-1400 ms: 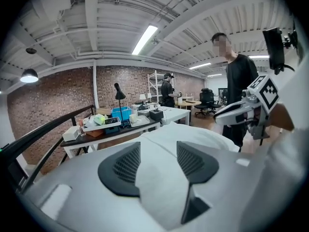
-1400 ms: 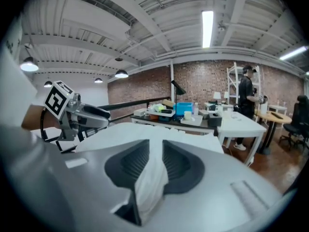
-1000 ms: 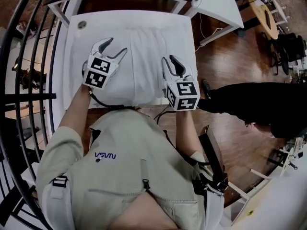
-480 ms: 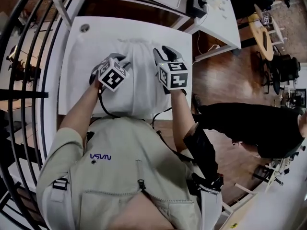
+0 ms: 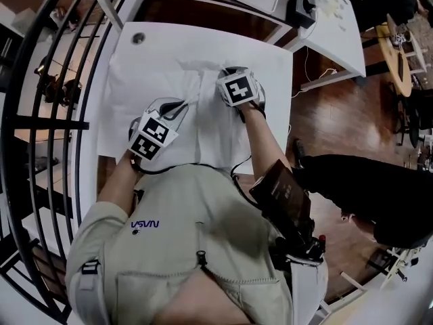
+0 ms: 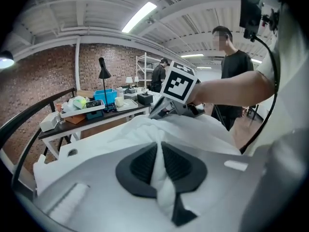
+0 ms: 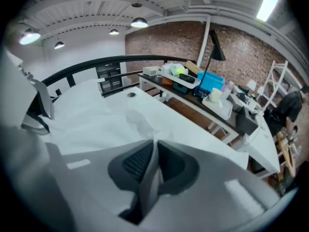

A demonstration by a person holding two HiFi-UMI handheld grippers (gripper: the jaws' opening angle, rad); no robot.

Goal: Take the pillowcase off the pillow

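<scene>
Our left gripper [image 6: 158,149] has just been closing, and its two dark pads now pinch a twisted ridge of white cloth that runs up between them. Our right gripper [image 7: 153,151] has just been closing too; its pads are pressed onto a thin, flat fold of the same white cloth.

That cloth is the pillowcase [image 5: 216,131]. It is stuffed full and lies lengthwise on the white table [image 5: 135,66], its near end at the table edge closest to us. Our left gripper grips it on its left side about halfway along. Our right gripper grips it farther away, near the far end and slightly right of the middle. Between the two grips the cloth is drawn up into creases. From the left gripper view, the marker cube [image 6: 178,83] of our right gripper sits just past the raised fold.

The table has a round cable hole [image 5: 138,38] near its far left corner. A black railing [image 5: 61,114] curves along its left side, and brown wooden floor [image 5: 318,120] lies to the right. Beyond the table stands a cluttered desk [image 6: 96,111] with a blue bin [image 6: 104,96] and a black lamp [image 6: 102,66], backed by a brick wall [image 6: 48,76]. A person in black [image 6: 234,76] stands to the right.
</scene>
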